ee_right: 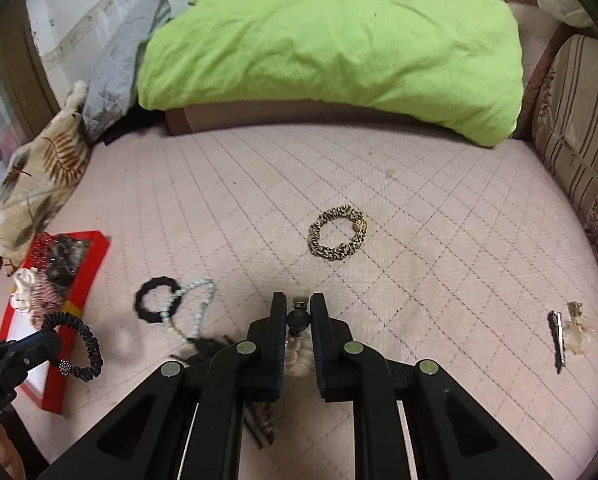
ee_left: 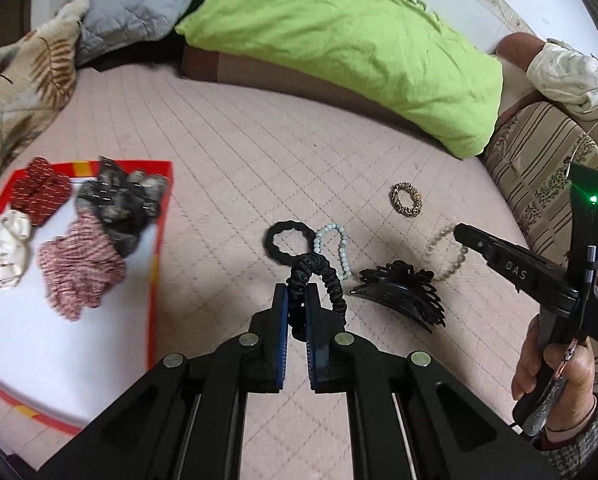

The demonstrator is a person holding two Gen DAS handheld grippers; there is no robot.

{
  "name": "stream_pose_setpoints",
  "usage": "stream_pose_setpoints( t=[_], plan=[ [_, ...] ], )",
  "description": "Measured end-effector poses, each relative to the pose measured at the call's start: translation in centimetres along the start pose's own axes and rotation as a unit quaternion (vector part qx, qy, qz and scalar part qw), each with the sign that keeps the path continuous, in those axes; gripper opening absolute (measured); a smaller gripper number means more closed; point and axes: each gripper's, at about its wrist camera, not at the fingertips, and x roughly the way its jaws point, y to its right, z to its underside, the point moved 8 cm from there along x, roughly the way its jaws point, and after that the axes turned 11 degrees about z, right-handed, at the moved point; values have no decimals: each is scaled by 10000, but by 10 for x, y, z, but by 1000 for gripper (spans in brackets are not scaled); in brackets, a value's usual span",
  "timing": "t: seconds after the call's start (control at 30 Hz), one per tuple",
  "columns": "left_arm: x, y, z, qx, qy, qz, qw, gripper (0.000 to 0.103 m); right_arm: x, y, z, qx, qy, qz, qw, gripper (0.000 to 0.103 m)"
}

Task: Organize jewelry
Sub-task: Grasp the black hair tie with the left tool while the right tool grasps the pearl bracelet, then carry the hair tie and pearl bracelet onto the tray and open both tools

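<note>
My left gripper [ee_left: 296, 294] is shut on a black satin scrunchie [ee_left: 326, 276] and holds it above the pink bed cover; it also shows in the right wrist view [ee_right: 84, 344]. My right gripper [ee_right: 298, 308] is shut on a beaded bracelet with a dark green bead [ee_right: 299, 319]; its pale beads show in the left wrist view [ee_left: 447, 254]. On the cover lie a black wavy hair tie [ee_left: 288, 240], a pale green bead bracelet [ee_left: 335, 248], a black claw clip [ee_left: 403, 294] and a leopard scrunchie [ee_right: 336, 233].
A red-rimmed white tray [ee_left: 157, 264] at the left holds several fabric scrunchies [ee_left: 79, 268]. A green pillow [ee_right: 331, 48] lies at the back. A hair clip with a beige ornament [ee_right: 567, 332] lies at the right near a striped cushion [ee_right: 579, 128].
</note>
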Motion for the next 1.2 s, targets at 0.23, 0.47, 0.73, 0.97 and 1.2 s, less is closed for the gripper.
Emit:
stream_pose_setpoints(
  t=[0.23, 0.47, 0.73, 0.97, 1.2],
  plan=[
    [-50, -17, 7, -71, 289, -176, 9994, 7, -42, -19, -1, -28, 229, -176, 9996, 13],
    [-103, -73, 20, -333, 612, -831, 9941, 7, -81, -61, 5, -351, 387, -390, 9979, 13],
    [-137, -151, 34, -771, 780, -1557, 9817, 7, -92, -136, 19, -888, 299, -726, 9930, 13],
    [-137, -202, 45, -1278, 704, -1585, 9765, 7, -90, -205, 32, -1467, 189, -954, 9844, 13],
    [-127, -240, 55, -1619, 634, -1674, 9704, 7, -84, -284, 47, -1929, 0, -1316, 9724, 13]
  ],
)
